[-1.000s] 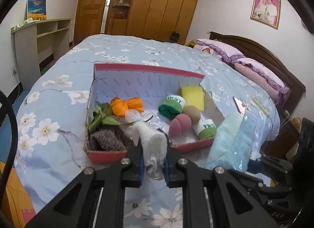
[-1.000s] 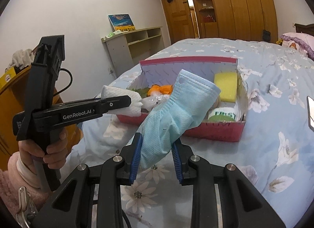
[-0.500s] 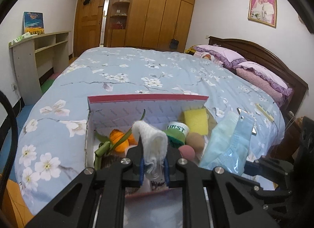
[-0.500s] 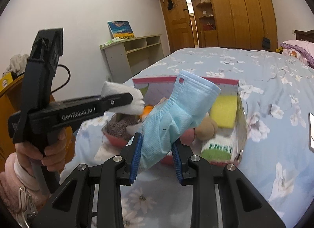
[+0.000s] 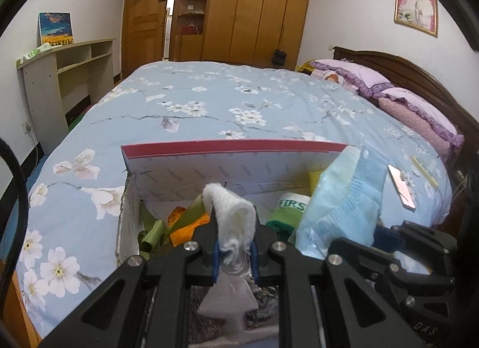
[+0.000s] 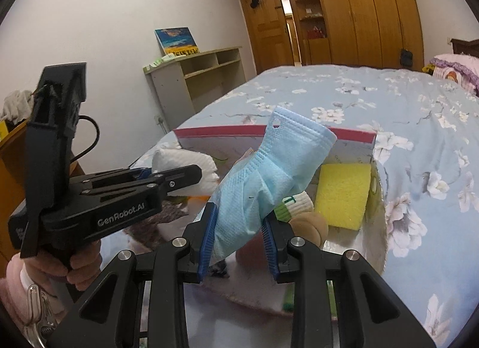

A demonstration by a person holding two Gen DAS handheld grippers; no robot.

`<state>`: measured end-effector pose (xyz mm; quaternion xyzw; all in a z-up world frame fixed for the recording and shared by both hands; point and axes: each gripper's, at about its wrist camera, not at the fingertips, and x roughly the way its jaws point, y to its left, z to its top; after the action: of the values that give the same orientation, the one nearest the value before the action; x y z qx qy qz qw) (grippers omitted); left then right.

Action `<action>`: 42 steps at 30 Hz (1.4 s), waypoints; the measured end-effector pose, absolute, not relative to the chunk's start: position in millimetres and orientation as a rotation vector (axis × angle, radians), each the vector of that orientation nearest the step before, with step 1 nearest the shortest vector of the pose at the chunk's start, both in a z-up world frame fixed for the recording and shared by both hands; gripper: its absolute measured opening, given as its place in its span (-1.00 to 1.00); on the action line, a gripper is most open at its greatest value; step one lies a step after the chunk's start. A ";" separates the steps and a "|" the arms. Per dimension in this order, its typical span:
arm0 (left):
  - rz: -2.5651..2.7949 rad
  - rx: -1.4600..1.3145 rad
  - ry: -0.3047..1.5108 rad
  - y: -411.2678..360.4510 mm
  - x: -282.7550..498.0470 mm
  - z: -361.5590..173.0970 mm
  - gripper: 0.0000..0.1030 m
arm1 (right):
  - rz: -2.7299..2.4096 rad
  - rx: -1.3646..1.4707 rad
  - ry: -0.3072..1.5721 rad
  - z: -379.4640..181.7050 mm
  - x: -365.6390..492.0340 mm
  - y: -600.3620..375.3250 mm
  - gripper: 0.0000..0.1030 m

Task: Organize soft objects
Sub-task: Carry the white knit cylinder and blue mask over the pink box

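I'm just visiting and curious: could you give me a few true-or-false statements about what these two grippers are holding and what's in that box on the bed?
1. The left gripper is shut on a white cloth. True.
2. The right gripper holds a yellow sponge. False: it grips a blue face mask; the yellow sponge lies in the box.
3. The box has a red rim. True.
4. The box sits on the floor. False: it sits on the floral bed.
5. Both grippers are empty. False: each holds something.
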<state>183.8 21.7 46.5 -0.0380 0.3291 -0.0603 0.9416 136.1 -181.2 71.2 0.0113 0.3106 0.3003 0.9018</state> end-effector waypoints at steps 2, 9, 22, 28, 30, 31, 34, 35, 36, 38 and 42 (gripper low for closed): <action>-0.113 -0.074 0.678 22.2 188.9 41.5 -0.69 | 0.618 0.025 0.658 66.7 143.9 -180.1 -0.40; -0.101 -0.071 0.707 21.1 199.3 26.0 -0.69 | 0.606 0.024 0.696 55.5 160.4 -177.2 -0.40; -0.076 -0.064 0.733 19.6 196.4 25.8 -0.28 | 0.574 0.035 0.727 49.5 165.5 -177.6 -0.20; -0.064 -0.054 0.719 19.8 187.1 33.6 -0.17 | 0.542 0.017 0.691 56.2 157.1 -184.0 0.09; -0.061 -0.056 0.715 20.2 183.5 36.3 -0.16 | 0.534 0.020 0.680 58.5 154.6 -187.3 0.14; -0.059 -0.057 0.712 20.4 181.5 37.8 -0.14 | 0.531 0.022 0.674 60.0 153.3 -189.1 0.16; -0.051 -0.060 0.709 20.6 176.7 41.3 -0.11 | 0.520 0.026 0.664 62.7 149.5 -193.9 0.20; -0.049 -0.063 0.708 20.7 174.5 42.3 -0.10 | 0.516 0.029 0.662 63.3 148.1 -195.5 0.20; -0.049 -0.064 0.706 20.8 173.1 43.1 -0.10 | 0.513 0.035 0.660 63.9 146.5 -197.3 0.21; -0.042 -0.063 0.704 19.8 168.6 44.8 -0.08 | 0.513 0.049 0.656 65.5 143.8 -201.1 0.21; -0.039 -0.064 0.702 17.3 159.4 47.4 -0.06 | 0.510 0.060 0.642 69.2 136.0 -204.3 0.21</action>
<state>159.4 17.3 47.4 -0.0311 0.3440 -0.0192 0.9383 136.0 -204.3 69.2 0.0292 0.3118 0.2479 0.9168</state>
